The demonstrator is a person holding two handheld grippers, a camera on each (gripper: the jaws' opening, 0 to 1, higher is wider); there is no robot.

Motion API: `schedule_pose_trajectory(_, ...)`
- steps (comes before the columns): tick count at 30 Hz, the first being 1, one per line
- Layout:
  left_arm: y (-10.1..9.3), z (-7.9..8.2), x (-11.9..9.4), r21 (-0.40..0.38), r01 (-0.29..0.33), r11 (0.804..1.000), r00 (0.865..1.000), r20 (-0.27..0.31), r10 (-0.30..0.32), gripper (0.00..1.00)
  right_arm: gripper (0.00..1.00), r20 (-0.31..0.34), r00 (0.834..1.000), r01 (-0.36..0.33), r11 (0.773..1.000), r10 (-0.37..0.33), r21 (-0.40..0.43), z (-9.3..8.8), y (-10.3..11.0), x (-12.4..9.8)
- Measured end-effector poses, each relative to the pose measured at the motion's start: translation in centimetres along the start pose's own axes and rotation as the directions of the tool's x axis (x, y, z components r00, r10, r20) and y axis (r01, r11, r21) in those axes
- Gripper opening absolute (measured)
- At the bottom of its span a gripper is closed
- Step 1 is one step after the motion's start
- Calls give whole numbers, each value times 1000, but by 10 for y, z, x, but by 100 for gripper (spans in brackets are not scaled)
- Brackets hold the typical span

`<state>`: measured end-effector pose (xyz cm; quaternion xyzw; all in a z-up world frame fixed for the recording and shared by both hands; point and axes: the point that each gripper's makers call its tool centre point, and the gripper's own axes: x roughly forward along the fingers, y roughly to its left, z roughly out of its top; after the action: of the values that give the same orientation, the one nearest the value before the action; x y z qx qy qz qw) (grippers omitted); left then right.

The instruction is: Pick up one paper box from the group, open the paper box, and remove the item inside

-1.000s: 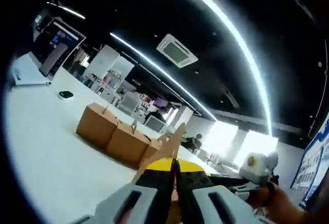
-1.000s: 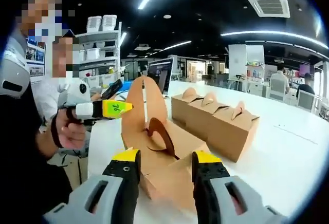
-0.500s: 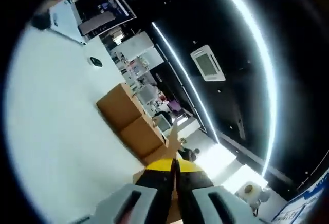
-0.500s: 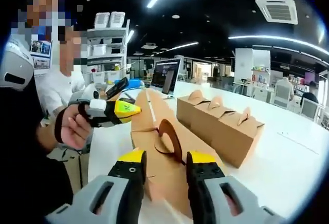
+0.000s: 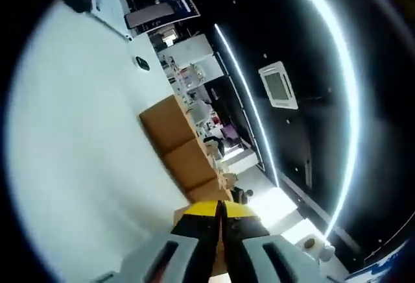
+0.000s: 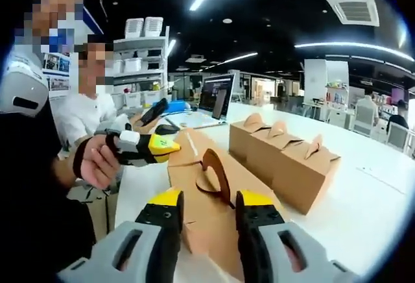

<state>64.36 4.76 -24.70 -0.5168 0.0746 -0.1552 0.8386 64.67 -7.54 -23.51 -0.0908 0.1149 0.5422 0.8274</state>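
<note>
My left claw (image 6: pixel 170 147) sits pinched on the flap of the opened box (image 6: pixel 214 215), tilted w/ hand (image 6: pixel 97 161) gripping; right claw (image 6: pixel 207 204) apart over box.

Matt brown cardboard is seen on the opened paper box (image 6: pixel 211 198); the white worktop (image 6: pixel 363 205) is smooth and faintly glossy.

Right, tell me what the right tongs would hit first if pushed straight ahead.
Probably the opened brown cardboard box lying right ahead: its curved handle flap stands between the open right tongs. The white table and the row of three closed brown boxes lie further off, though depth is unclear.
</note>
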Motion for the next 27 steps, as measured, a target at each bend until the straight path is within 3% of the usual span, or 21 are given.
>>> schedule_pose_trajectory(7, 3, -9, -4, -5, -16, 1000, 1000, -13, 16, 4, 33, -3, 1000, -11, 1000, 11, -3, 0, 1, 1)
schedule_pose_trajectory(15, 10, -20, -4, -104, -30, 994, 998, -55, 25, 4, 33, -7, 1000, -31, 1000, 31, -5, 0, 1, 1)
schedule_pose_trajectory(27, 15, -32, 1, -92, -46, 995, 995, -96, 37, 4, 33, -6, 999, -31, 1000, 31, -2, 0, 0, 0)
